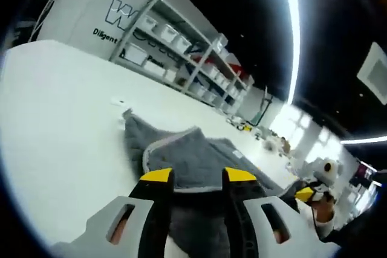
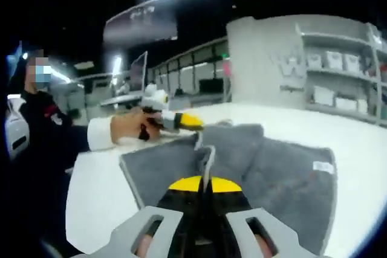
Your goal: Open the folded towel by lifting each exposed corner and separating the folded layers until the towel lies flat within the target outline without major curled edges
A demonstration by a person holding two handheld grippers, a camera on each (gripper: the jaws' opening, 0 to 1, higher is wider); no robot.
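A grey towel (image 1: pixel 187 155) lies on a white table (image 1: pixel 54 143), partly unfolded, with a folded-over flap whose pale hem curves across its top layer. In the left gripper view the left gripper (image 1: pixel 198 178) stands over the near edge of the towel with its yellow-tipped jaws spread apart; grey cloth shows in the gap between them, and the tips seem to rest at the hem, though whether they touch it is hard to judge from this angle. At the lower right of that view the right gripper (image 1: pixel 308 194) shows small and blurred beside the far end of the towel, with a hand behind it. In the right gripper view the right gripper (image 2: pixel 204 183) has its jaws pressed together on a thin raised edge of the towel (image 2: pixel 284 179), which rises as a pale strip from between the yellow tips. Across the towel the left gripper (image 2: pixel 190 121) reaches in from the left, held by a hand (image 2: pixel 127 128) in a white cuff and dark sleeve. A small white label (image 2: pixel 322 166) lies on the towel's right part. Shelves (image 1: pixel 181 52) with white bins stand behind the table.
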